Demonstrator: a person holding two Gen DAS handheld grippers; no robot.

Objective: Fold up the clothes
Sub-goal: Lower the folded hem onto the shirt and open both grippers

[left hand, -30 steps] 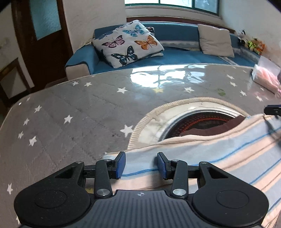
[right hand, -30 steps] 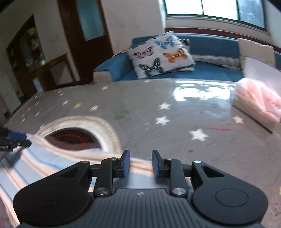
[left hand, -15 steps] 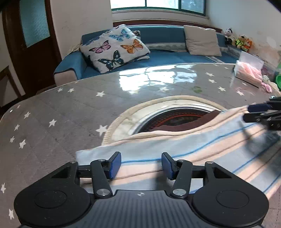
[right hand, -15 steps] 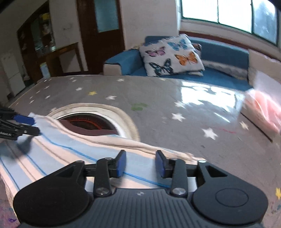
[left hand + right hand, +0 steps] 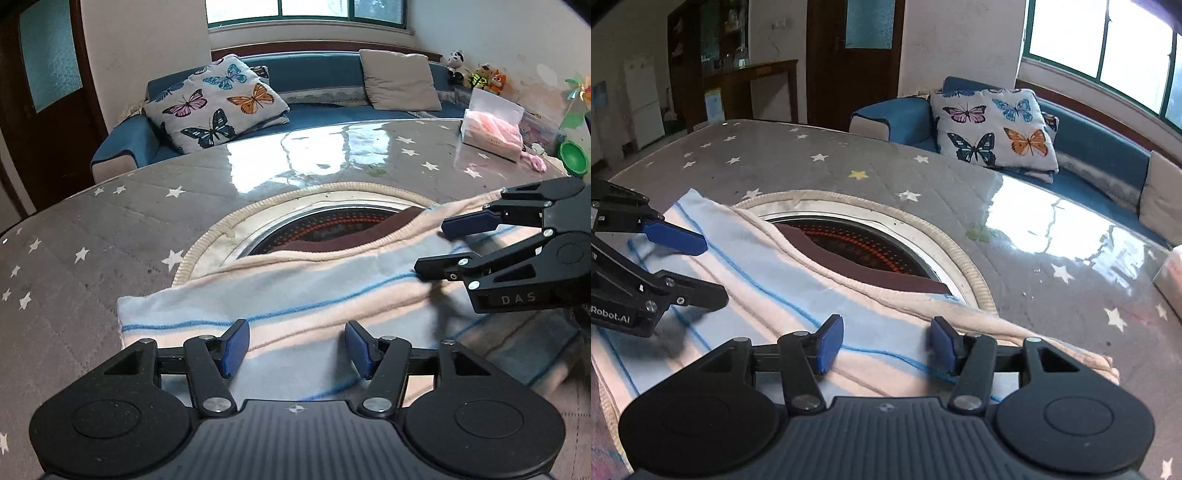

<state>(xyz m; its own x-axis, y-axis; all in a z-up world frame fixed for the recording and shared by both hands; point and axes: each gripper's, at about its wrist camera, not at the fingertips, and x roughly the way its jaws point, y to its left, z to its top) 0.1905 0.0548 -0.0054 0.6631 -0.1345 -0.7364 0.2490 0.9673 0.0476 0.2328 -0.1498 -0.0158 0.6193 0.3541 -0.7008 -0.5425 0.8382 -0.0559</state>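
Observation:
A striped garment [image 5: 295, 299], pale blue and peach with thin blue lines, lies folded flat on the grey star-patterned table; it also shows in the right wrist view [image 5: 798, 306]. A dark brown piece [image 5: 354, 236] peeks out at its far edge. My left gripper [image 5: 295, 349] is open and empty above the garment's near left part. My right gripper [image 5: 884, 345] is open and empty above its right part. The right gripper shows at the right of the left wrist view [image 5: 436, 245], and the left gripper at the left of the right wrist view [image 5: 701, 266].
A round opening with a cream rope rim [image 5: 229, 229] and a red-dotted inside sits in the table just beyond the garment. A clear box with pink contents [image 5: 491, 133] stands at the far right. A blue sofa with a butterfly cushion [image 5: 218, 107] is behind the table.
Both grippers have risen and pulled back from the garment and opened wider. The garment stays flat on the table, and more of it shows in both views.

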